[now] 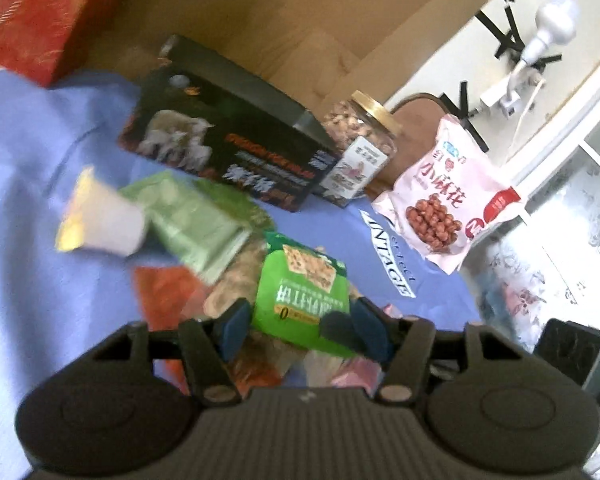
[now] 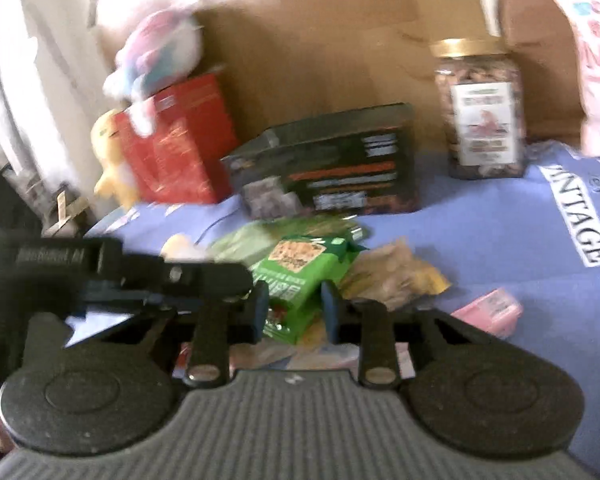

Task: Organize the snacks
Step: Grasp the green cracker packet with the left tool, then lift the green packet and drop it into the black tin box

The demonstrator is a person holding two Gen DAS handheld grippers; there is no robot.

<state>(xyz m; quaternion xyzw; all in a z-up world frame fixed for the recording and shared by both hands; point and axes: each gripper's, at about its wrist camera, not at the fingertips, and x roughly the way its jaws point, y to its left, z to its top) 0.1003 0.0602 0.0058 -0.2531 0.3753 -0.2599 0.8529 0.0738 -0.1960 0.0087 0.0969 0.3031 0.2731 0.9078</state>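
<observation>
A bright green cracker packet [image 1: 300,300] lies on a pile of snack packets on the blue cloth [image 1: 40,280]. My left gripper [image 1: 298,326] has its blue pads on both sides of the packet's near end. In the right wrist view the same packet [image 2: 300,276] sits between my right gripper's [image 2: 294,312] pads, and the left gripper's black body [image 2: 120,272] reaches in from the left. Both grippers look closed on the packet. A pale green packet [image 1: 192,216] and a white-and-yellow packet [image 1: 100,216] lie behind it.
A black box [image 1: 228,140], a gold-lidded nut jar [image 1: 360,140] and a pink snack bag [image 1: 448,196] stand at the back against cardboard [image 1: 300,8]. A red box [image 2: 180,140] with plush toys [image 2: 156,52] is at the left. A pink packet [image 2: 492,312] lies at the right.
</observation>
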